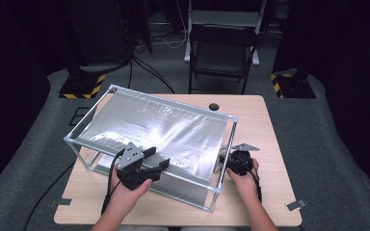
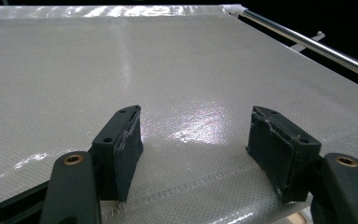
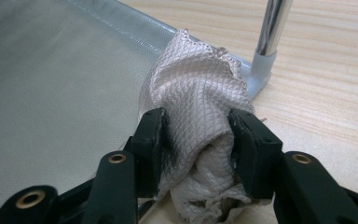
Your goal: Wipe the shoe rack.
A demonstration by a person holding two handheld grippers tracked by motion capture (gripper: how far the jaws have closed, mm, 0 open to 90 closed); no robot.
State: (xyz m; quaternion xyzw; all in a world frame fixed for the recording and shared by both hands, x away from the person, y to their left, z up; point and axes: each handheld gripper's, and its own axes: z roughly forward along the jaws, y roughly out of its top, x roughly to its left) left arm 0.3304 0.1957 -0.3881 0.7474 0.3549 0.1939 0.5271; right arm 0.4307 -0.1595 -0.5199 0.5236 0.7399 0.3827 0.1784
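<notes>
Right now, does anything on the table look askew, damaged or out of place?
Nothing looks damaged or spilled. The metal frame with its shiny sheet sits skewed to the table edges. A crumpled white cloth is bunched between the right hand-held gripper jaws, beside the frame's corner post.

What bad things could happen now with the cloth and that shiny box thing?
1. The right gripper pinches the bunched cloth only at its sides, so it could slip out.
2. The cloth sits right by the frame's corner post and might snag there.
3. The left gripper rests open on the shiny sheet; pressing down could dent it or tip the frame.
</notes>
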